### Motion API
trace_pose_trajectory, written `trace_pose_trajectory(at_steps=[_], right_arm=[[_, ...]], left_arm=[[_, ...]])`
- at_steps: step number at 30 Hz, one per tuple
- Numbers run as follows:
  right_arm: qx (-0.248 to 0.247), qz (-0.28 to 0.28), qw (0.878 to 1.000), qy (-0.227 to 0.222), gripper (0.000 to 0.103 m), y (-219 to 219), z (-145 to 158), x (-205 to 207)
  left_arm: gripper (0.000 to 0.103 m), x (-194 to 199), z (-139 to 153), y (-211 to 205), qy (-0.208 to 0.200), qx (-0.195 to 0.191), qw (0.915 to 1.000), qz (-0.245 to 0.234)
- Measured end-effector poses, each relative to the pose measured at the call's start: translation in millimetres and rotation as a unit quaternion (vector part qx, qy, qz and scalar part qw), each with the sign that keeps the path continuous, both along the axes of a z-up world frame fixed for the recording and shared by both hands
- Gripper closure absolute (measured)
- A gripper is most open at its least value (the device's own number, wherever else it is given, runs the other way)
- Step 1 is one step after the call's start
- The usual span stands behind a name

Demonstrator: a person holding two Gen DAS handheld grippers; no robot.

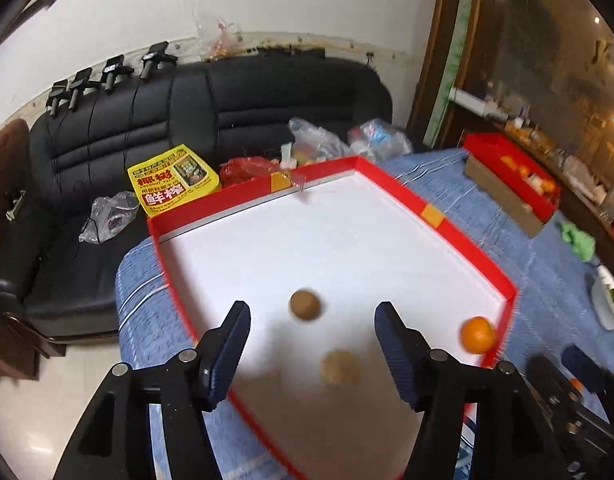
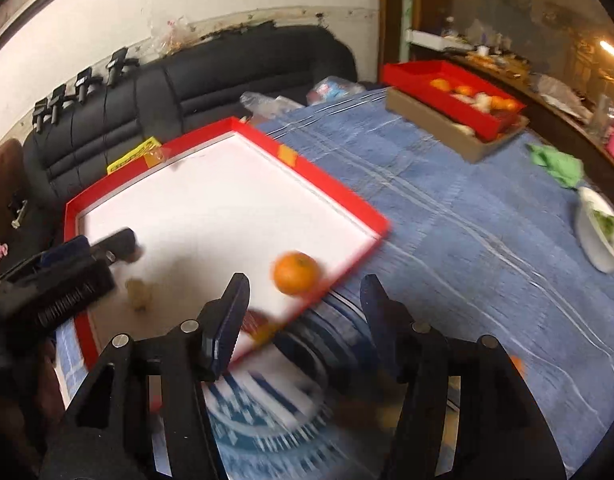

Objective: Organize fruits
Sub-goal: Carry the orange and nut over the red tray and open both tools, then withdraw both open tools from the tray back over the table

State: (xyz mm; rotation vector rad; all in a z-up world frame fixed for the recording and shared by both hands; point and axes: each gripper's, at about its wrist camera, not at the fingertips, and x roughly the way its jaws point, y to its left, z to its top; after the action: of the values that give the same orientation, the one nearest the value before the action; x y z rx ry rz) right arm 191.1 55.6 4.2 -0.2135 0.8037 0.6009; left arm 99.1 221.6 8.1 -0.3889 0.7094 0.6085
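Hovering above a red-walled tray (image 1: 463,236) with a white floor, the left tongs (image 1: 311,316) stand open with nothing between the pads. A brown fruit (image 1: 305,306) lies on the tray floor just ahead of them, at 12 o'clock from the gap. A paler, blurred fruit (image 1: 341,367) lies nearer the camera, at 6 o'clock from the brown one. An orange (image 1: 478,335) rests by the tray's right wall, at 3 o'clock from the brown fruit.

The right tongs (image 2: 305,292) are also open and grip nothing. In the right wrist view the orange (image 2: 295,273) sits inside the tray (image 2: 331,184) near its corner, at about 11 o'clock from the gap and apart from both pads. The left tongs' black body enters that view at 9 o'clock.

The tray stands on a worktop (image 2: 447,232) covered with blue cloth. A second red tray (image 2: 459,94) holding more oranges sits on a brown box at 1 o'clock, well apart. A black sofa (image 1: 187,120) lies behind the worktop at 11 o'clock, with a yellow packet (image 1: 173,184) on its seat. Both views are motion-blurred near the bottom edge.
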Motion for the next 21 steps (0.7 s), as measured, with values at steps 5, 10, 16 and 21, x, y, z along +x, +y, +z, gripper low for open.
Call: trace_pose_trajectory(at_steps=[5,10,16,21], right_arm=[[0.027,-0.035,0.999,-0.017,0.042,-76,17,-41],[0.024,-0.090,0.995,-0.029,0.042,-161,13,-78],[-0.006,-0.177,0.984,-0.006,0.042,-252,-16,-97],[-0.013,-0.190,0.981,0.021,0.042,-277,-34,-88]], left_arm=[[0.036,-23,10,-48,-0.037,0.007,0.9977,-0.056],[0.035,-28,7,-113,-0.038,0.025,0.9884,-0.145],[0.035,-22,-11,-181,-0.005,0.043,0.9723,-0.230],[0.035,-20,-19,-209,0.012,0.052,0.9654,-0.255]])
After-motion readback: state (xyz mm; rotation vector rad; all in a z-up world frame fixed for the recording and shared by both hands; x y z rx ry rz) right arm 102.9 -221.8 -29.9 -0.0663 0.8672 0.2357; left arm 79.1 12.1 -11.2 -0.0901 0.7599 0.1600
